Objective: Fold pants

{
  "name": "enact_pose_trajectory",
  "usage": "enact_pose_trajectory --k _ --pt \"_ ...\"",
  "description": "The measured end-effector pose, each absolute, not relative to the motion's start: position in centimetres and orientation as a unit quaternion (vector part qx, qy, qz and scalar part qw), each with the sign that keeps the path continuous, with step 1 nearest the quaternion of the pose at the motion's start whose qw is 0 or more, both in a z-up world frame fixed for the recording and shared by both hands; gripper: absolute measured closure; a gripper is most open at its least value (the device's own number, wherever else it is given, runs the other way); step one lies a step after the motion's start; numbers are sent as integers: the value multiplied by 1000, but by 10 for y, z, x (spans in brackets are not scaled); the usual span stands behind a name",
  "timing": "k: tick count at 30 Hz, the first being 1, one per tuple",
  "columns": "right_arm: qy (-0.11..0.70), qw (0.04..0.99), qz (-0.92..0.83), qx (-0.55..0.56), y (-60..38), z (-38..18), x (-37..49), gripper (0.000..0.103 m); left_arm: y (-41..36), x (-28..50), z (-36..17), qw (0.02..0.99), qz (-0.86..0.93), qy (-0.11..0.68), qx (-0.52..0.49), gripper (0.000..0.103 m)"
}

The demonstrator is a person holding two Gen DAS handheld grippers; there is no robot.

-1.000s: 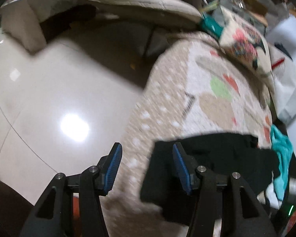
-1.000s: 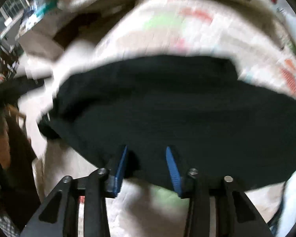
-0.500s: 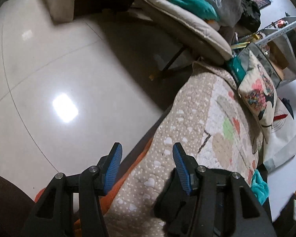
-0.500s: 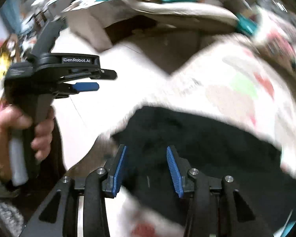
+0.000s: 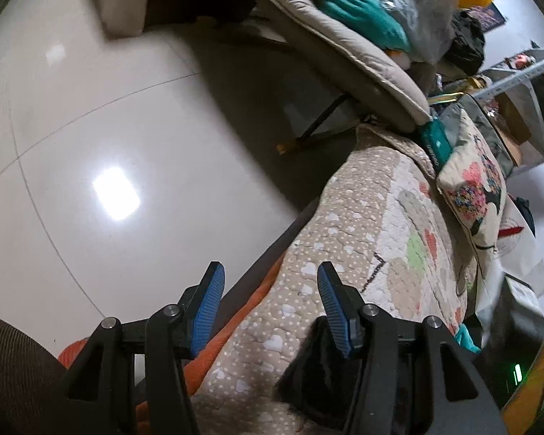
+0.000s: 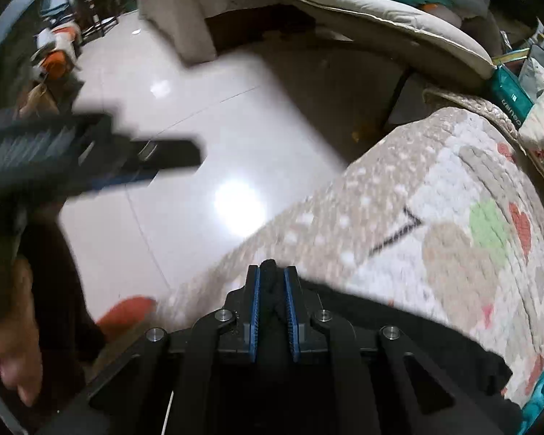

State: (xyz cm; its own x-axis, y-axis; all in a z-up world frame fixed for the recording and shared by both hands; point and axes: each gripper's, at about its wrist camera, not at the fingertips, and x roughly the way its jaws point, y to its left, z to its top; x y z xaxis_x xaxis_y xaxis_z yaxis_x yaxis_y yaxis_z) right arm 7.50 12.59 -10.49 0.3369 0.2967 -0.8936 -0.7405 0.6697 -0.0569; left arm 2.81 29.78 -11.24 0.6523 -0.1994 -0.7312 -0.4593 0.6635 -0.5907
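The black pants lie on a patterned beige quilt. My right gripper is shut on a fold of the pants at their near edge. My left gripper is open and empty, held above the quilt's left edge; only a black corner of the pants shows behind its right finger. The left gripper also shows blurred in the right wrist view, off to the left over the floor.
A glossy white tiled floor lies left of the quilt. A padded beige lounge chair piled with bags stands behind. A patterned cushion sits at the quilt's far end. An orange cloth shows under the quilt edge.
My right gripper has closed on the pants' edge; it was open before. My left gripper has pulled back off the pants and stays open.
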Motion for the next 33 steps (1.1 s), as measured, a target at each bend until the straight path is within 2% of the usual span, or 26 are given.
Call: enact_pose_trajectory --k 3,4,7,8,15,22,23,24,25,26,28,33 --pt "499 785 328 -165 123 -117 98 87 298 28 -117 812 87 415 -402 51" --pt "507 785 325 -142 118 -116 104 82 297 28 -118 811 86 417 -401 51" --pt "505 799 321 -64 88 -100 117 55 289 31 -120 812 78 425 -392 51" --pt "495 809 314 -51 74 -92 118 51 284 32 -120 813 72 427 -389 51" --pt "467 867 169 -38 -67 -69 140 42 247 33 -131 810 35 465 -356 50" --pt "502 857 109 29 -170 -105 167 29 218 42 -147 808 32 504 -302 50" --pt "506 855 115 32 -174 -110 169 30 217 42 -148 810 34 505 -296 50" --pt "516 846 130 35 -172 -116 173 39 216 42 -149 811 37 507 -290 50" --pt "525 841 126 29 -168 -119 171 78 215 42 -150 812 39 507 -286 50" --pt "525 843 115 17 -164 -120 173 92 216 42 -150 813 40 506 -284 50" --pt "524 844 113 23 -166 -117 182 95 215 42 -151 816 46 505 -277 50" --pt "497 864 70 29 -168 -105 205 96 214 42 -149 821 59 501 -266 50"
